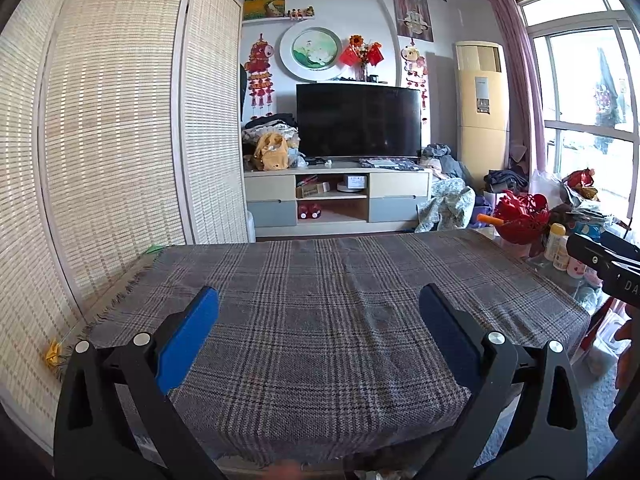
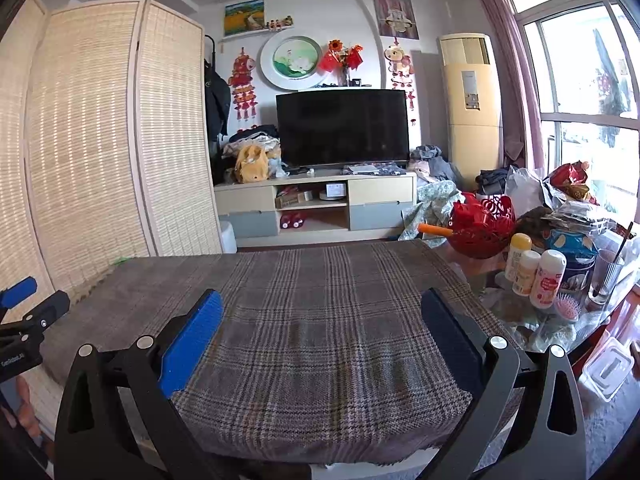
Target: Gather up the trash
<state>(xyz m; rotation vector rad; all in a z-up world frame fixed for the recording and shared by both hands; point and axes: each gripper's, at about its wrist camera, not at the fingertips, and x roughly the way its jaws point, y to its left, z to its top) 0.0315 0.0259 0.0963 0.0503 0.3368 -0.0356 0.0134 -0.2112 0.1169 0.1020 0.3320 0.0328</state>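
Both hand-held grippers hover above the near edge of the tabletop (image 1: 320,300), which is covered in plaid cloth. Left hand-held gripper (image 1: 319,332) has jaws apart, nothing held. Right hand-held gripper (image 2: 322,334) likewise, probably readied for a pick. Possible trash: yellow scrap (image 1: 53,354) off the left edge, green scrap (image 1: 155,248) at the far-left corner. Both too small to identify.

Left gripper (image 1: 319,308) hovered level, jaws spread wide, holding nothing. Right gripper (image 2: 322,312) hovered level alongside it, jaws likewise spread wide and empty. Blue pads (image 1: 186,340) faced inward on both.
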